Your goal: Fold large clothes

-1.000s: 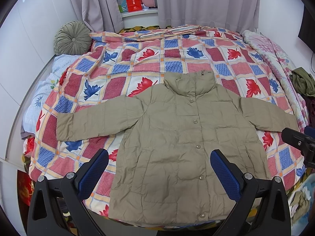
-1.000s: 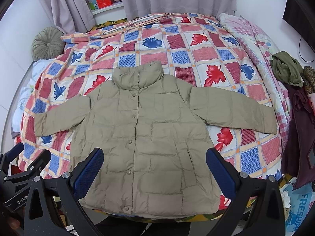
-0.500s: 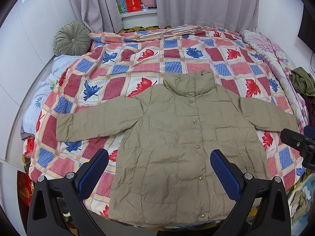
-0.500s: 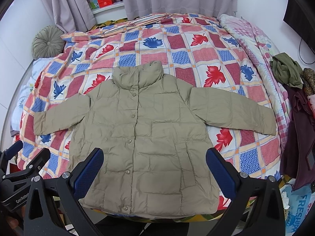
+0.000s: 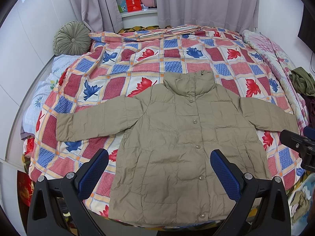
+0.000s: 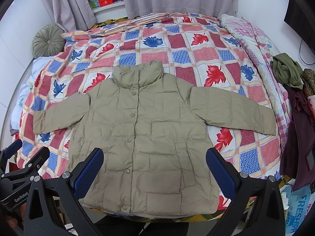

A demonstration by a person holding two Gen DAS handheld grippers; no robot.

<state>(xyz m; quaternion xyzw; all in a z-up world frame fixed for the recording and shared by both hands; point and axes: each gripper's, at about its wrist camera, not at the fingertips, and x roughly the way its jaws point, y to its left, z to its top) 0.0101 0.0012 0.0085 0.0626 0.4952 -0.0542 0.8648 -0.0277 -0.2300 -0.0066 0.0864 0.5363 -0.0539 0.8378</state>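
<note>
Khaki jacket [image 5: 189, 147] lies flat, buttoned, unfolded on the bed [image 5: 137, 66]; left tongs [image 5: 159, 169] and right tongs [image 6: 154, 167] spread, empty (first sleeve fold apparently pending).

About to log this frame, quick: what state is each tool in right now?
Left tool: open, holding nothing, above the jacket.
Right tool: open, holding nothing, above the jacket's hem.

Slight drift of the left gripper [image 6: 11, 157] in the right-wrist view, toward the lower-left edge.
</note>
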